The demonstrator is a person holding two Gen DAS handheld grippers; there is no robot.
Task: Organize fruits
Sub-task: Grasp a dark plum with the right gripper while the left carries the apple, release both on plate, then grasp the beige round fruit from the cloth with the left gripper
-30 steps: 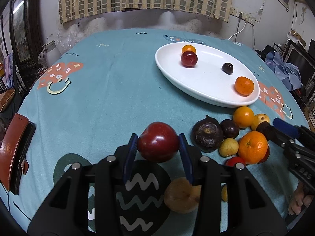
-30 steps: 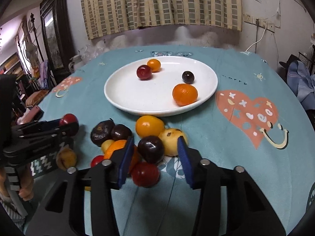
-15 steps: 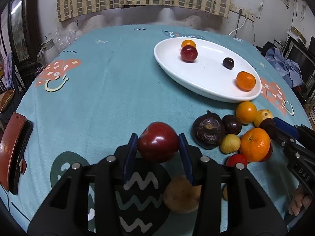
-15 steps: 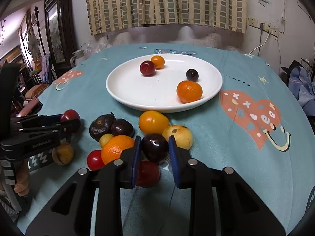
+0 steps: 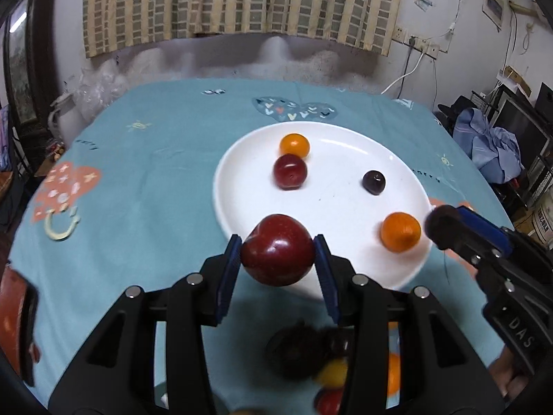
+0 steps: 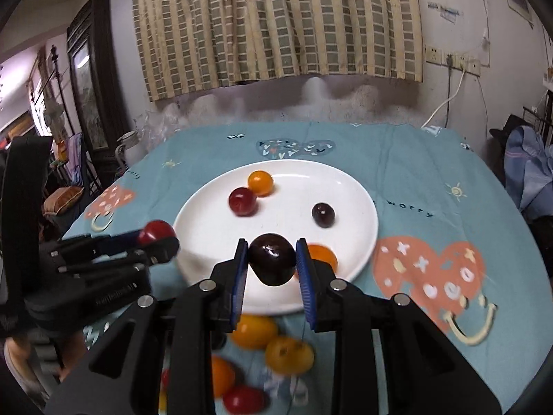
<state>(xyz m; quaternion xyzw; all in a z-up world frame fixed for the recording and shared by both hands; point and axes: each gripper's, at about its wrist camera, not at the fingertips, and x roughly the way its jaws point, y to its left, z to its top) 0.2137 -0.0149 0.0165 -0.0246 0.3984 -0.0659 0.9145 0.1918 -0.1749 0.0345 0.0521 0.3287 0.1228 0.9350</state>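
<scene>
My left gripper [image 5: 278,257] is shut on a big red apple [image 5: 277,249], held in the air at the near left rim of the white plate [image 5: 345,152]. My right gripper [image 6: 272,259] is shut on a dark plum [image 6: 272,258], raised over the plate's [image 6: 359,200] near edge. On the plate lie a small orange fruit [image 5: 294,145], a red plum [image 5: 290,172], a dark plum [image 5: 374,182] and an orange [image 5: 401,231]. Loose fruits [image 6: 269,342] stay on the cloth below both grippers, blurred.
A teal patterned tablecloth [image 5: 138,180] covers the table. A brown leather case [image 5: 15,325] lies at its left edge. Beyond the table stand a curtain and wall at the back, blue clothes [image 5: 490,145] on the right and a dark cabinet [image 6: 93,79] on the left.
The right gripper closed on the dark plum and lifted it from the pile toward the plate. The left gripper carried the apple up and forward to the plate's rim.
</scene>
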